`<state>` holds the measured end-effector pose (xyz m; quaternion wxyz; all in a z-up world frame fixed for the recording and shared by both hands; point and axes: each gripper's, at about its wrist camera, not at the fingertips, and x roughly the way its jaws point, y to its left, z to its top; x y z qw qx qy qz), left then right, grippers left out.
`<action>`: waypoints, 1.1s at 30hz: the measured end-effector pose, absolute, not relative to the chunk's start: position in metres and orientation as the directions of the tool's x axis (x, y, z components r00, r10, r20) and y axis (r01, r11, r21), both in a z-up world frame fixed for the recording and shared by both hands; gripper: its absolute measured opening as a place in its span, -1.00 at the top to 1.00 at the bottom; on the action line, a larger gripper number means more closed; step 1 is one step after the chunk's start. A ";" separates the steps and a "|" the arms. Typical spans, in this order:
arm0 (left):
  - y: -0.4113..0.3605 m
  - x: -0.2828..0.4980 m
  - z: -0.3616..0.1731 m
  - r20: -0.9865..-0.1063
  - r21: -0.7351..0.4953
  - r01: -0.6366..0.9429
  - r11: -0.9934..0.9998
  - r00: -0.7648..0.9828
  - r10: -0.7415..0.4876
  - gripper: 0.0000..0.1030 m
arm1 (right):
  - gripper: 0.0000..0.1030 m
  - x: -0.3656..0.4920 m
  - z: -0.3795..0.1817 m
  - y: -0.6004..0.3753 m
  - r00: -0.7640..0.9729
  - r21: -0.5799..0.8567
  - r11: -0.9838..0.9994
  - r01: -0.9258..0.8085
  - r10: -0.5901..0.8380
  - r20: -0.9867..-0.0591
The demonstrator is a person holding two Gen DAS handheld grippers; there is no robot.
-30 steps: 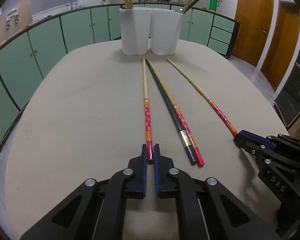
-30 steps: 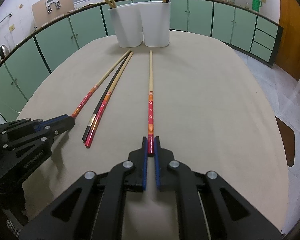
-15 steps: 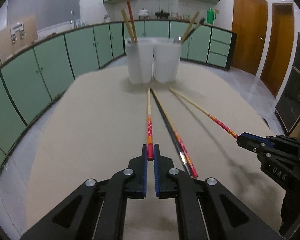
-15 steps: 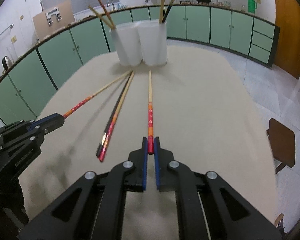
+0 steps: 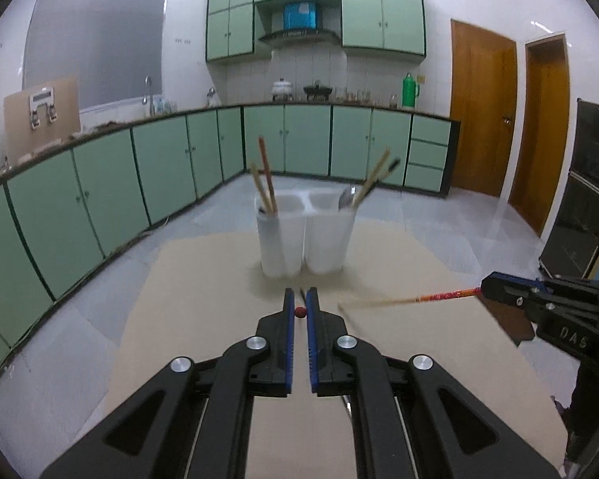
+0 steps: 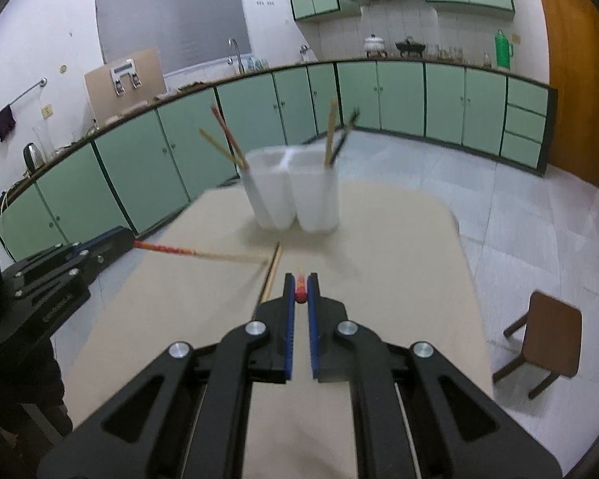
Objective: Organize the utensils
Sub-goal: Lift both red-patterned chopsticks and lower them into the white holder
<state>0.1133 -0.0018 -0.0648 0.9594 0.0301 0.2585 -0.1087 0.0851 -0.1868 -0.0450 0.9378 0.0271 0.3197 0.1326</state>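
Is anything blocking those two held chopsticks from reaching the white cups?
Nothing visible. The left tool and right tool each clamp a chopstick, with open air ahead to the white cups.

We see white holders (image 5: 305,239), a beige surface (image 5: 203,279), red-orange patterned chopsticks (image 5: 445,296), and blue-padded black claws (image 5: 300,302).

Both wrist views face shared holder (image 5: 305,235), near.

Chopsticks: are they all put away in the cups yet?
Not yet. Some already stand in the white cups. The left gripper and the right gripper each hold one red-ended chopstick lifted off the table. Two more chopsticks lie on it.
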 end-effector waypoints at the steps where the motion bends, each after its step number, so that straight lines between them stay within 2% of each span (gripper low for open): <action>1: -0.002 0.116 -0.060 -0.496 0.001 0.227 0.974 0.846 -0.197 0.89 | 0.90 0.088 -0.037 -0.186 0.763 0.131 0.962 -0.240 0.270 -0.587; 11: -0.003 0.142 -0.024 -0.468 -0.033 0.279 0.960 0.844 -0.261 0.89 | 0.90 0.126 0.011 -0.177 0.741 0.112 0.942 -0.315 0.318 -0.591; 20: -0.009 0.147 0.009 -0.414 -0.044 0.333 0.942 0.852 -0.321 0.89 | 0.90 0.141 0.059 -0.181 0.774 0.081 0.932 -0.354 0.340 -0.535; 29: -0.020 0.163 0.076 -0.257 0.015 0.344 0.939 0.909 -0.328 0.89 | 0.90 0.172 0.127 -0.187 0.846 0.019 0.934 -0.357 0.332 -0.417; 33: -0.025 0.181 0.100 -0.193 0.035 0.322 0.946 0.931 -0.310 0.89 | 0.90 0.199 0.141 -0.191 0.855 0.035 0.936 -0.350 0.334 -0.397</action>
